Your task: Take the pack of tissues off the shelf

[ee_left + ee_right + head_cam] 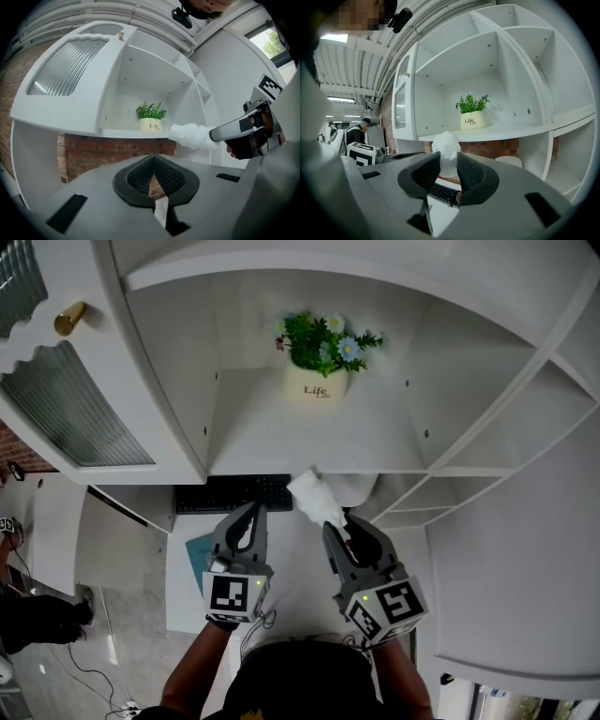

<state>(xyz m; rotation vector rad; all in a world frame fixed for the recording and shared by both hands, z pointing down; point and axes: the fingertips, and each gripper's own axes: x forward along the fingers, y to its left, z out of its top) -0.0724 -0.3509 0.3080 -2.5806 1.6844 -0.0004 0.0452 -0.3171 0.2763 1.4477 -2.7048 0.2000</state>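
The pack of tissues (314, 498) is a soft white bundle held out in front of the shelf board (281, 451), below its front edge. My right gripper (339, 521) is shut on it. In the right gripper view the pack (446, 145) sticks up between the two dark pads (471, 176). From the left gripper view the pack (192, 136) shows at the right, at the tip of the right gripper. My left gripper (251, 512) hangs beside it on the left, shut, with nothing held; its fingertips (152, 171) meet.
A potted plant in a cream pot (317, 385) stands at the back of the open shelf. A cabinet door with ribbed glass (75, 409) hangs open at the left. A black keyboard (232, 493) lies on the white desk below. More white compartments (525, 409) lie to the right.
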